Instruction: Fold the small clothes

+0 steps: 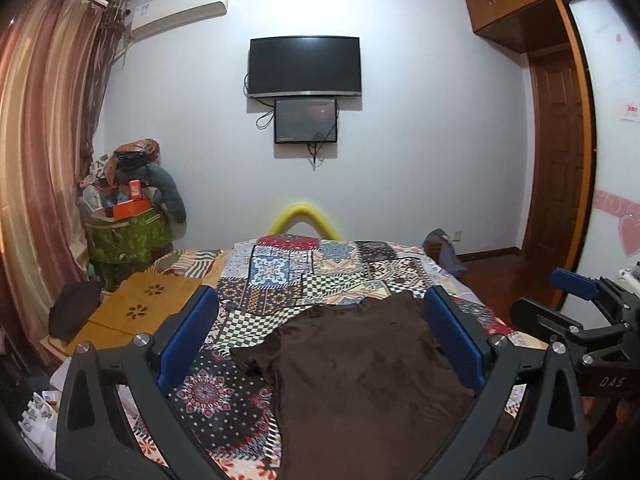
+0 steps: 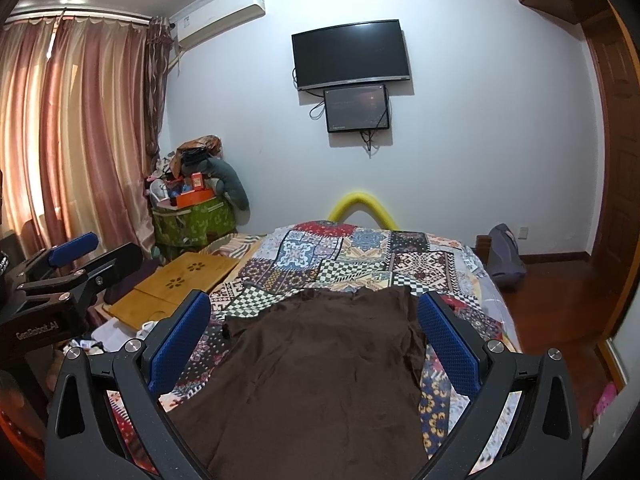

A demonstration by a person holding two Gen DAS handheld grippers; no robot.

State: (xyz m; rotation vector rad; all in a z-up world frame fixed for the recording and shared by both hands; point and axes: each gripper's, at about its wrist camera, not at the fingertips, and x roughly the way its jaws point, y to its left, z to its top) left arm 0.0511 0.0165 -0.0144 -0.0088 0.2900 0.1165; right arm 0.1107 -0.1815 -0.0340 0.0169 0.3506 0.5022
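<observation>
Brown garment (image 2: 316, 376) spread flat on the patchwork bedspread (image 1: 304, 276), near end running under both cameras, far hem lying ragged across the checkered patches. Left gripper (image 1: 320, 340) held above it, blue pads (image 1: 188, 340) wide apart, nothing between them. Right gripper (image 2: 314, 340) likewise spread wide over the cloth, pads (image 2: 448, 344) bare, gripping nothing.

Bedspread open beyond the garment up to the yellow foam bend (image 1: 306, 216) at the far end. Left edge of the bed crowded by a bamboo lap desk (image 2: 180, 284), touching or just beside the covers. Right edge dropping to bare wooden floor (image 2: 560, 280), with a grey bag (image 2: 506, 256) against the wall. Each gripper showing at the margin of the other's view, well apart.

Legible: "GenRobot.AI" on the left gripper's body in the right wrist view; "DAS" on the right gripper's body in the left wrist view. Wall label by the air conditioner (image 1: 180, 4) too small to read.
</observation>
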